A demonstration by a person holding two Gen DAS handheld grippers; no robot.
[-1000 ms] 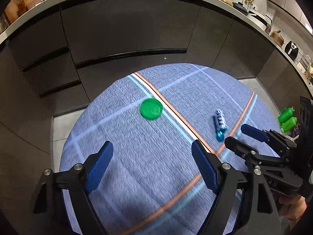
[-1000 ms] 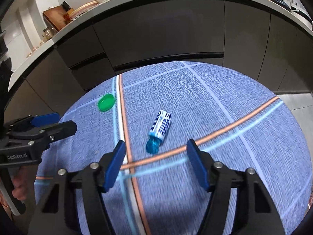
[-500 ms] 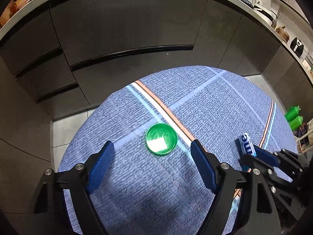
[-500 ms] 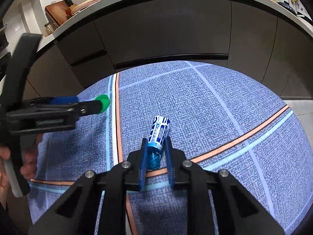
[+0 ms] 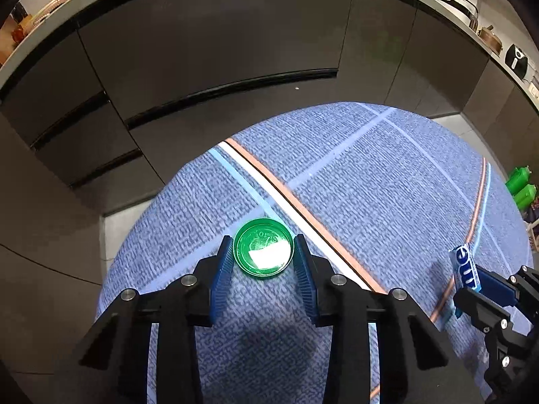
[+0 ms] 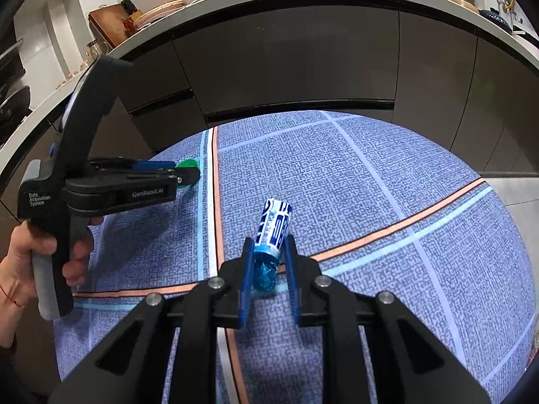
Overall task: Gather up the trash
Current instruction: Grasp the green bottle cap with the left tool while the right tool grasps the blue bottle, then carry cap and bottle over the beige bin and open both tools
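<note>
Since one second back both grippers have dropped to the tablecloth and narrowed from a wide spread. The left gripper (image 5: 263,258) now brackets the green lid (image 5: 263,253) at lower centre of its view, pads at the rim on both sides; contact looks made, though glare on the lid leaves this uncertain. The right gripper (image 6: 267,258) pinches the blue twisted end of the blue-and-white candy roll (image 6: 273,230) at centre of its view.

Key relation: the roll's long axis runs straight ahead from the right gripper, away toward the upper frame, so the grip sits at its near end and the far end may droop on lifting. The lid lies flat, open side up, directly between the left fingers.

Count: one lid, one roll, both on the blue striped tablecloth (image 6: 387,202). No bin is in view.
</note>
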